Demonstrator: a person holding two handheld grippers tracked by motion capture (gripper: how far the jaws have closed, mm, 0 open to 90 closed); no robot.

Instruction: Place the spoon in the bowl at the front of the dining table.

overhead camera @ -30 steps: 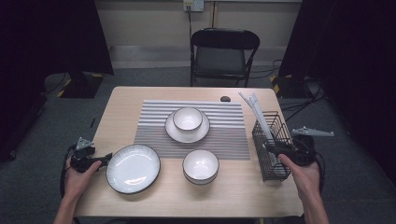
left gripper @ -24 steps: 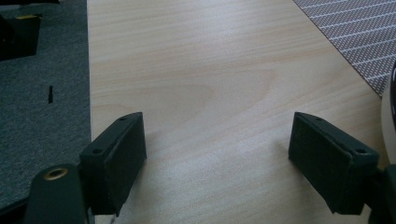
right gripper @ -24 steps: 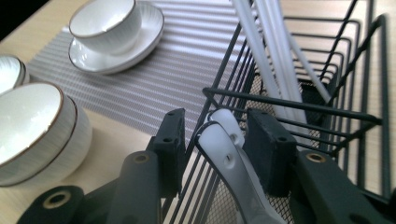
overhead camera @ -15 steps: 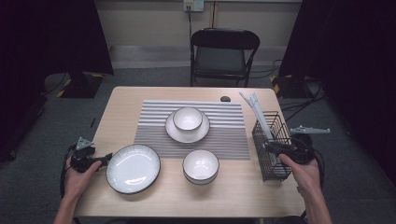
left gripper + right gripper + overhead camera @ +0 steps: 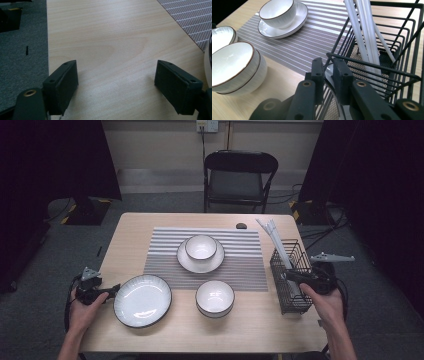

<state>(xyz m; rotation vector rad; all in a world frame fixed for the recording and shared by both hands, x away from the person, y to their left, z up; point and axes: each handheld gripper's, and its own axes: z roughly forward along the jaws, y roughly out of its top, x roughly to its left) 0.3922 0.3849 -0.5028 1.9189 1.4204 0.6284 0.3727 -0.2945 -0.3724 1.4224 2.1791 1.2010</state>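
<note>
High view sets the right tool (image 5: 292,276) at the near left wall of the wire basket (image 5: 294,296), its jaws reaching over the rim. Seen in the right gripper view, those jaws have just been closing and now stand narrow, with something pale and rounded (image 5: 329,72) between the pads, seemingly the end of a white utensil standing in the basket; whether the pads already press on it I cannot tell. Long white chopsticks (image 5: 362,32) lean out of the basket just beyond the jaws, tilted away toward the far rim. They rest that way because the open mesh only props them at the top edge.

Beside the right tool, toward the centre, sit a bowl (image 5: 215,298) and, farther off, a bowl on a saucer (image 5: 201,249) on the striped mat (image 5: 240,265). These leave a bare strip of worktop (image 5: 255,320) between basket and bowl, so a lift straight up looks to be the cleanest way out; the basket wires crowd both sides of the jaws.

The left tool (image 5: 111,290) hovers with jaws wide apart and nothing between them, at the worktop's edge, just beside the rim of the big plate (image 5: 142,301). Ahead of it lies open wood.
</note>
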